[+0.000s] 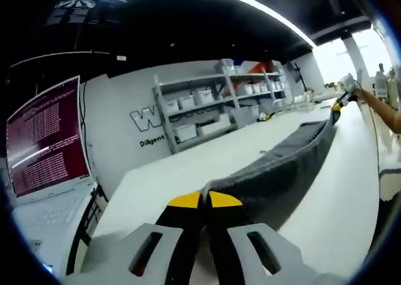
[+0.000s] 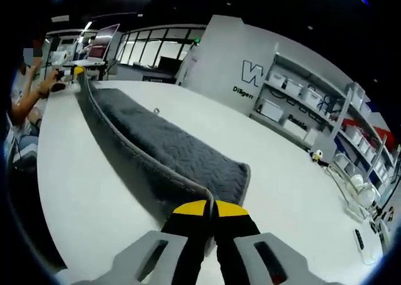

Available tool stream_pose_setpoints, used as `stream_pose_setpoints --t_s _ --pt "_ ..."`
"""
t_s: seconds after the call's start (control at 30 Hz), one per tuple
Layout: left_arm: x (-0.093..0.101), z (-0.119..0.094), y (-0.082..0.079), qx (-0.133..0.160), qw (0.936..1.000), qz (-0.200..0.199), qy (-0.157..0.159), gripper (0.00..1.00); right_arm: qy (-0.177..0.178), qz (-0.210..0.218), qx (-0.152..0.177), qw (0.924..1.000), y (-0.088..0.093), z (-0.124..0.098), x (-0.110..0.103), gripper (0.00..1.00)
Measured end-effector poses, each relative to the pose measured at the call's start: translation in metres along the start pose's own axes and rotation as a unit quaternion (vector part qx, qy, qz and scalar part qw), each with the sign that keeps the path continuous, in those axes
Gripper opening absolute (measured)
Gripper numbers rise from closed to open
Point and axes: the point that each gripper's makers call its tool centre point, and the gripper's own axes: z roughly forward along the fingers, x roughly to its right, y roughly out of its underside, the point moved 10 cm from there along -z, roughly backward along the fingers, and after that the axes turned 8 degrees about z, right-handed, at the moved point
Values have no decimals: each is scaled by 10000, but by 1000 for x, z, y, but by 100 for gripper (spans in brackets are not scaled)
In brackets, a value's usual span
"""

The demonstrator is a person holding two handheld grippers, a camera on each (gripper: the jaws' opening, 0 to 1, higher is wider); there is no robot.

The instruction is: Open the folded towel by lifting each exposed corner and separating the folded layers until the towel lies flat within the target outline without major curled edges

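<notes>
On the white table [image 2: 294, 191], the grey towel [image 2: 169, 147] is stretched long between the two grippers, each clamped on an end corner. At the towel's near end in the left gripper view, the left gripper [image 1: 204, 200] has its yellow-tipped jaws closed together over the hemmed edge; at the towel's other end, far up that view, the right gripper [image 1: 341, 100] shows small, a person's hand behind it. From the right gripper view the picture mirrors: the right gripper's own jaws are shut on the towel's corner, and the left gripper [image 2: 79, 72] sits at the towel's far end. One long edge is lifted, so a raised layer runs like a wall along the towel while the quilted layer beside it lies on the table (I judge the fold is half opened). A laptop [image 1: 44, 141] stands well off to the towel's side, and shelves [image 1: 213, 103] stand beyond the towel. No target outline is discernible. To do this step well, both grippers should probably carry the lifted edge sideways together, level and taut, then lower it evenly so the hem does not curl or sag in the middle.
</notes>
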Motion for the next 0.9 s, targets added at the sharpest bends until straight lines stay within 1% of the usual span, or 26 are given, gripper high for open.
stream_pose_setpoints --t_s 0.1,0.2,0.23,0.37,0.5,0.6,0.67,0.73,0.8,0.83,0.9 --pt "3 -6 0 -37 10000 -20 60 2 -33 -19 -52 10000 2 -3 -1 0" --pt "7 -12 4 -174 9997 13 169 2 -68 -148 -86 9998 5 -11 -5 0" --pt "9 -14 5 -262 9993 60 251 2 -76 -169 -103 9998 6 -14 -6 0" --pt "12 -21 8 -255 9993 49 254 2 -172 -241 -166 9994 12 -24 -11 0" --pt "12 -29 9 -185 9993 -111 297 2 -320 -172 -222 9991 20 -31 -11 0" --pt "11 -36 10 -139 9991 -199 356 2 -411 -182 -374 9983 27 -36 -12 0" --pt "14 -40 11 -133 9988 -164 439 2 -492 -212 -484 9974 31 -38 -14 0" --pt "16 -43 14 -286 9976 -221 582 2 -562 -108 -660 9962 37 -40 -16 0" --pt "17 -46 16 -313 9972 -225 634 3 -627 -121 -686 9956 40 -41 -17 0" --pt "19 -47 20 -444 9962 -251 709 3 -678 -89 -714 9951 41 -42 -18 0" --pt "21 -47 26 -611 9943 -253 837 3 -714 -79 -760 9945 43 -43 -18 0"
